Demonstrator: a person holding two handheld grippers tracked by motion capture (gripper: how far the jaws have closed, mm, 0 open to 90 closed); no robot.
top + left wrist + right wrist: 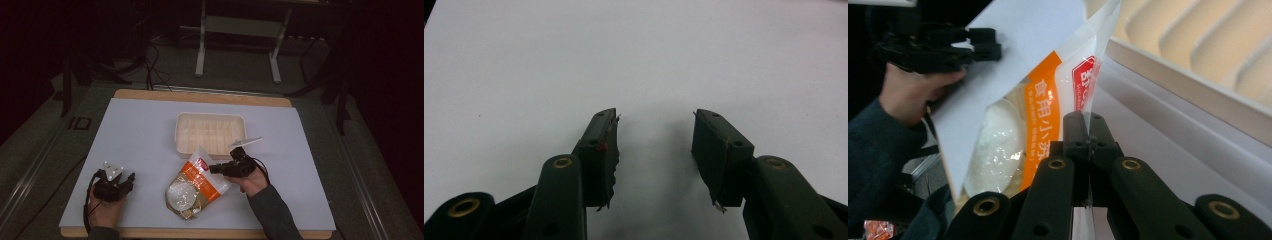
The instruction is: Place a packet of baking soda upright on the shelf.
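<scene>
From the high view, the right gripper [214, 169] has the top edge of the orange-and-clear pouch [196, 184], which lies near the front edge of the worktop [135, 130] just before the white tray [210, 132], while the left gripper [116, 184] rests by the front left corner. The left gripper view shows its jaws apart over bare worktop, holding nothing. The right gripper view adds the detail: jaws clamped on the pouch's film edge, so lifting appears under way, and next it likely needs carrying over the tray's rim.
</scene>
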